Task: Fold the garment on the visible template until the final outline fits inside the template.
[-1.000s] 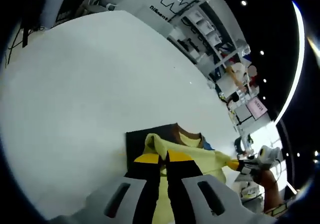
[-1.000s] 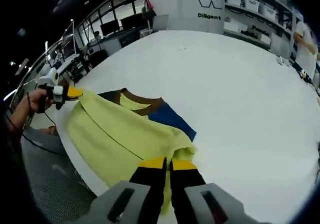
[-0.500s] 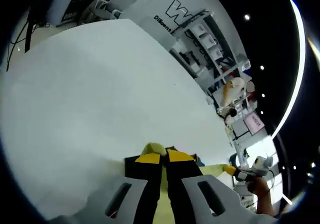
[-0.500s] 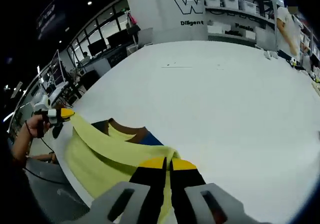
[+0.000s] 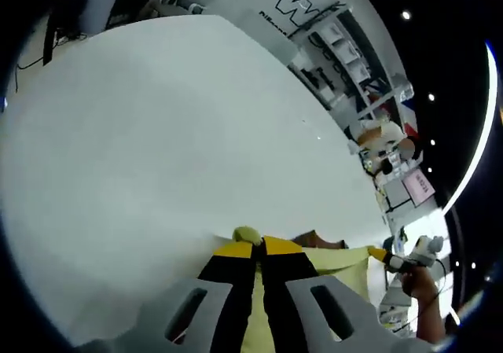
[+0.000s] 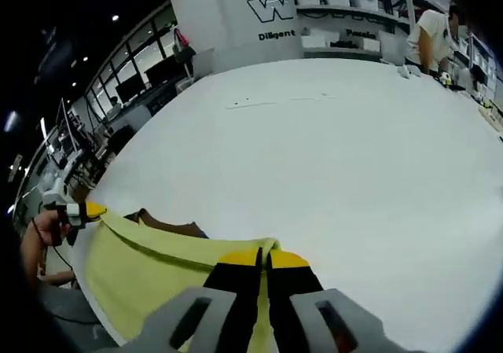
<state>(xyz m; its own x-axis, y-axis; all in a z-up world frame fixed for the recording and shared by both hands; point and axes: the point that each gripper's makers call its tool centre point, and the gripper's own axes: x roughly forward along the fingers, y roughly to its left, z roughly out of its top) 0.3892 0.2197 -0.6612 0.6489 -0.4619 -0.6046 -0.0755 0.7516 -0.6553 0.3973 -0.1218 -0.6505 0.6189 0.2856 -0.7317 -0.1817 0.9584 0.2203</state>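
One yellow garment (image 6: 149, 262) hangs stretched between the two grippers above the near edge of the white table (image 6: 330, 156). The left gripper (image 5: 258, 248) has its jaws closed on one corner of the cloth, and the right gripper (image 6: 265, 255) pinches the other corner. A brown collar (image 6: 169, 226) shows behind the top edge. One person in a white shirt (image 6: 434, 34) stands far behind the table.

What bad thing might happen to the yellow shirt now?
Both grippers, left gripper and right gripper, pinch the yellow shirt by small bits of its edge, so it might slip out. The shirt hangs over the white table edge near the person, so a dropped side could slide off.
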